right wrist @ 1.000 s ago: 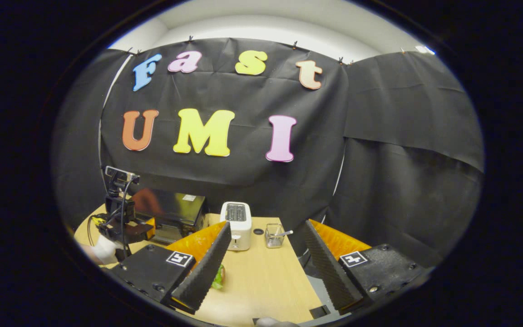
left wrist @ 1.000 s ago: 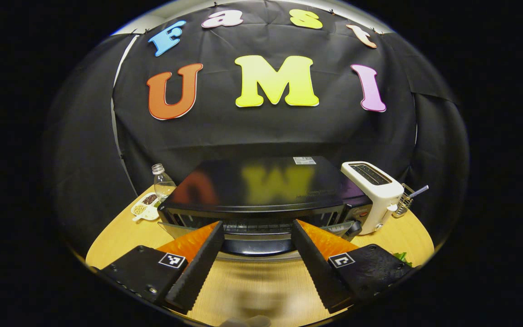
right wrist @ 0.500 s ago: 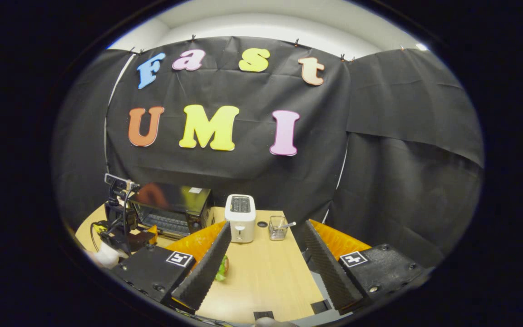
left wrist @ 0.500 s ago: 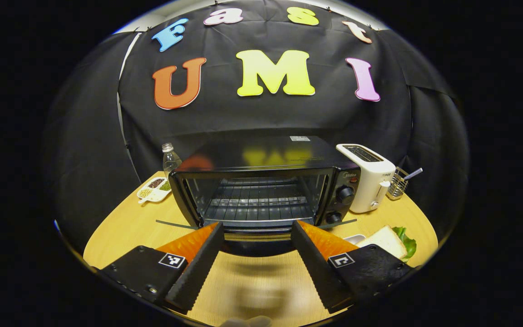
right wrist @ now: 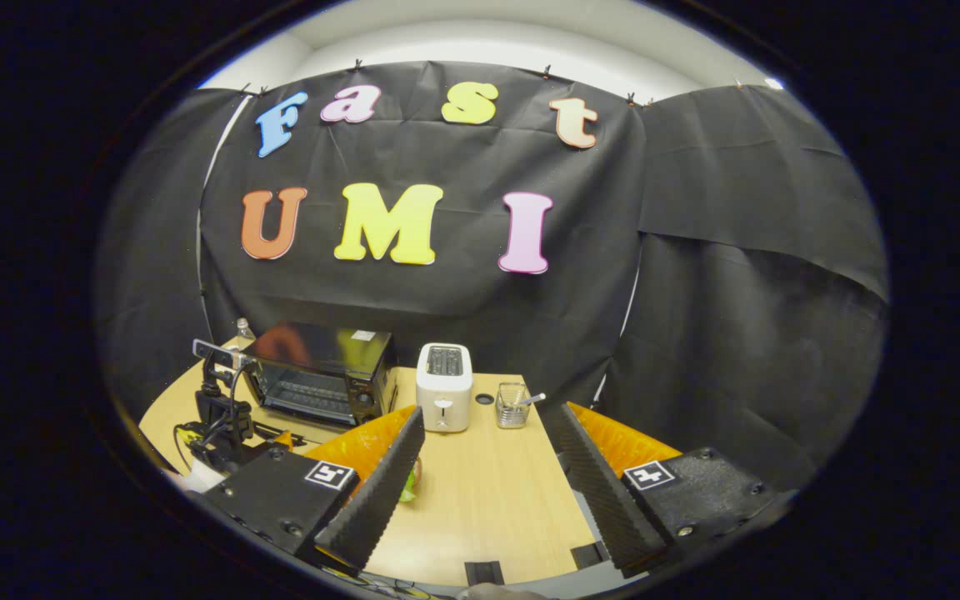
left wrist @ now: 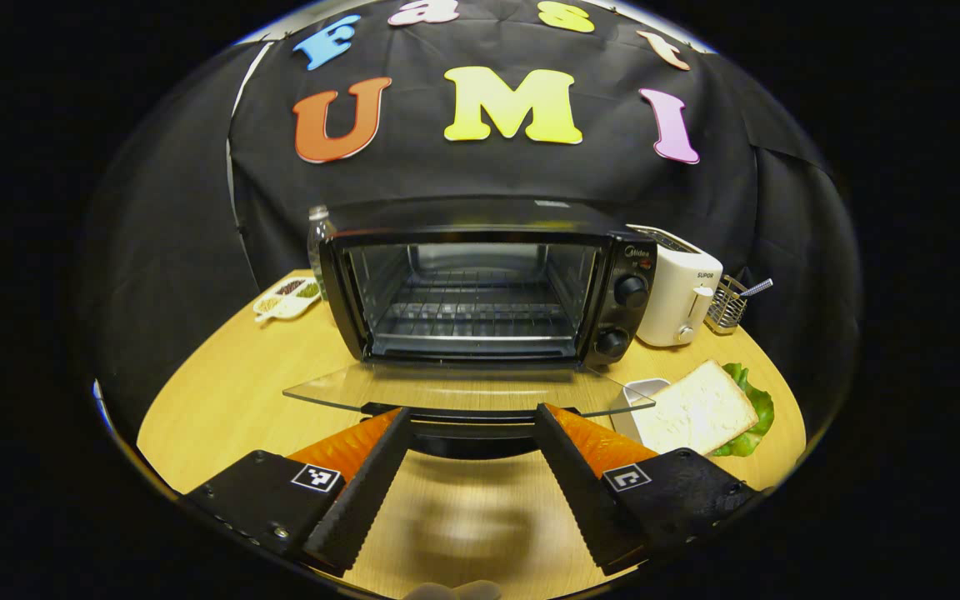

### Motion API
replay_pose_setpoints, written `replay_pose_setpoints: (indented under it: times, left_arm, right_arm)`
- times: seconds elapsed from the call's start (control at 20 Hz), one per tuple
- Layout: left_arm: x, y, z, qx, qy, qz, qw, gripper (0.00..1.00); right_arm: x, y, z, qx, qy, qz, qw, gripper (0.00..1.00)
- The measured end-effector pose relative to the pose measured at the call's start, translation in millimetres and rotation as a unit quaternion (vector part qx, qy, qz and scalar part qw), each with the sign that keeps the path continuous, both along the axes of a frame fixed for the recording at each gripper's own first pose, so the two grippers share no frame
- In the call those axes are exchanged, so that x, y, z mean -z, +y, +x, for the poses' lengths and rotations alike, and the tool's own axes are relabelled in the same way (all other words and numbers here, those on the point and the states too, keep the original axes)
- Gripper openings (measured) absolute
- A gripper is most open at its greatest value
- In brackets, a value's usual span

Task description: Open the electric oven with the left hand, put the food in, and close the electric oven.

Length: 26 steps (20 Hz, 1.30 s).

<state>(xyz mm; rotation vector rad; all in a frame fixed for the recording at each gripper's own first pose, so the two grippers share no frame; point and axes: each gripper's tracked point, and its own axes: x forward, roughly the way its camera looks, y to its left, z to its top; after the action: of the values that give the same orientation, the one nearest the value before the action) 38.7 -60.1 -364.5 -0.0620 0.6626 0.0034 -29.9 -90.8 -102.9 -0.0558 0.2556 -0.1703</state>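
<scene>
Left gripper point(left wrist: 472, 467) spread; glass oven door point(left wrist: 463, 390) flat.

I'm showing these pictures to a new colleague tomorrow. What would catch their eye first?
Probably the black oven at the table's middle, its glass door folded down flat and the wire rack inside bare. Next, the sandwich, white bread over green lettuce, lying on the table to the oven's right, below the white toaster. The left gripper hovers open just before the door's handle.

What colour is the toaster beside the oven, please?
White; the toaster shows best in the left gripper view.
</scene>
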Motion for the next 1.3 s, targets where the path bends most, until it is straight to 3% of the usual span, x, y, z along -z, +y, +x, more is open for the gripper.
replay_pose_setpoints:
  times: [0.15, 0.25, 0.5, 0.75, 0.85, 0.9, 1.05, 1.3]
  left_arm:
    - [18, -3, -13, 0.006, 0.024, 0.003, 1.000, 0.98]
    - [30, -4, -17, 0.009, 0.038, -0.001, 0.999, 0.96]
    - [64, -8, -30, 0.008, 0.093, -0.008, 0.996, 0.95]
    - [67, -9, -33, 0.010, 0.099, -0.008, 0.995, 0.94]
    - [56, -4, -29, 0.004, 0.082, -0.006, 0.997, 1.00]
    - [49, -1, -28, 0.006, 0.071, 0.002, 0.997, 0.95]
    - [16, 12, -26, 0.007, 0.031, 0.020, 0.999, 0.95]
    - [-66, 31, -36, -0.004, -0.034, 0.007, 0.999, 0.95]
  right_arm:
    - [6, -4, -3, 0.004, 0.007, -0.001, 1.000, 0.96]
    - [9, -6, -4, 0.007, 0.011, -0.002, 1.000, 1.00]
    - [19, -5, -4, 0.006, 0.026, -0.005, 1.000, 1.00]
    - [29, -1, 2, -0.002, 0.038, -0.005, 0.999, 1.00]
    - [31, 1, 6, -0.007, 0.039, 0.003, 0.999, 1.00]
    - [32, 2, 8, -0.010, 0.040, 0.007, 0.999, 1.00]
    - [40, 4, 18, -0.020, 0.039, 0.020, 0.999, 1.00]
    - [84, 15, 40, -0.045, 0.063, 0.059, 0.995, 1.00]
